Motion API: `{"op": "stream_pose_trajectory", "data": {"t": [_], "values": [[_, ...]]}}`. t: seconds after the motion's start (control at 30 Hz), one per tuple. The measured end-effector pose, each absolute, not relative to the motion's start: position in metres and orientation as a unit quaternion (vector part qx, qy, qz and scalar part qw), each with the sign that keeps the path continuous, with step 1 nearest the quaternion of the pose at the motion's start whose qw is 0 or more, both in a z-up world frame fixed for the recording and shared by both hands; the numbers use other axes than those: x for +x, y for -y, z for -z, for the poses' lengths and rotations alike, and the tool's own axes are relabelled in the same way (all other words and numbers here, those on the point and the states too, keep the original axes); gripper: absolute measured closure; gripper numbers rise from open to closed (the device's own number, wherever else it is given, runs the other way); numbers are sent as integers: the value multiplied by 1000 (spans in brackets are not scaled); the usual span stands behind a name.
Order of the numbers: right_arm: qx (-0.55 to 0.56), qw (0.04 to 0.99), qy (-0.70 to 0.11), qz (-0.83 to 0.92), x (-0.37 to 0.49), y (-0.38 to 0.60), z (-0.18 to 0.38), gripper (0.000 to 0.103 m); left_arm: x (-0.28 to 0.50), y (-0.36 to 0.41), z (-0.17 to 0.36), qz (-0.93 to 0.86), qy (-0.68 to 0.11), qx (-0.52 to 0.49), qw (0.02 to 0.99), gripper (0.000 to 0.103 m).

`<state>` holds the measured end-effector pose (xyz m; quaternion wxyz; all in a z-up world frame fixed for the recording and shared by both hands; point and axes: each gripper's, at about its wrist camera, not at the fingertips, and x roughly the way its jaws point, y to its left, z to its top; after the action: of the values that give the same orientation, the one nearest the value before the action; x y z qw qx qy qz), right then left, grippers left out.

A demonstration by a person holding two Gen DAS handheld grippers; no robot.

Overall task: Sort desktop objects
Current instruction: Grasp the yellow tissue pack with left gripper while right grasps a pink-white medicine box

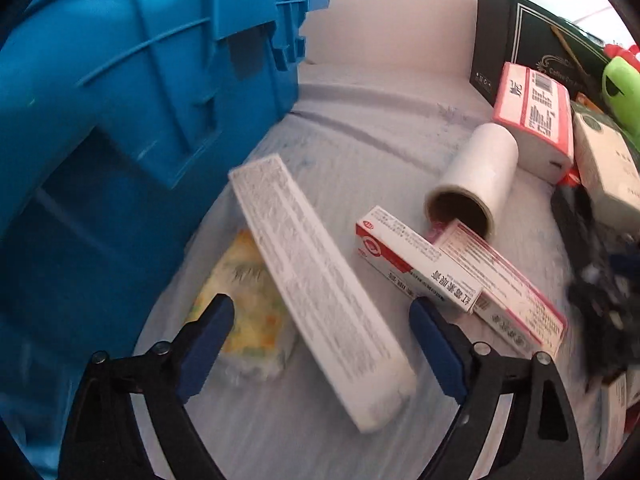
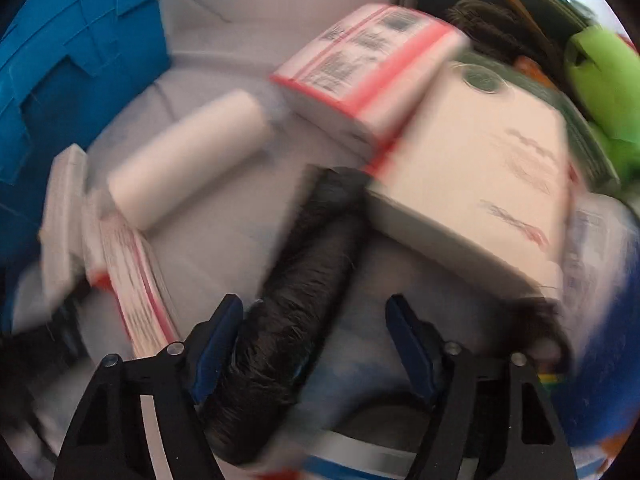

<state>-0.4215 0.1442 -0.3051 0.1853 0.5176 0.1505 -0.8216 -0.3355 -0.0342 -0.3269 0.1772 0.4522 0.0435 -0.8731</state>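
My left gripper stands open over a long white box that lies slanted between its fingers; neither pad presses on it. Under the box's left side lies a yellow patterned packet. A red-and-white medicine box and a pink-striped box lie just to the right. In the blurred right wrist view, my right gripper is open around a black fuzzy roll. The roll lies against the left finger and apart from the right one.
A big blue crate fills the left. A white paper roll, a pink-labelled box, a cream box, a dark box and a green toy crowd the right. Pale cloth covers the table.
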Motion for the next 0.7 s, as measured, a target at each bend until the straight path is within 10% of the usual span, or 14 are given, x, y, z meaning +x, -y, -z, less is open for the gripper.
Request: {"op": "stream_pose_trajectory", "data": {"t": [0.5,0.7], "values": [[462,253,-132,840,-389,-162,264,28,-302,-12,250,888,-49,449,86,25],[462,321,-159,812,-400,-115,274,45,-318,15,285,854,-135,493,94,25]]}}
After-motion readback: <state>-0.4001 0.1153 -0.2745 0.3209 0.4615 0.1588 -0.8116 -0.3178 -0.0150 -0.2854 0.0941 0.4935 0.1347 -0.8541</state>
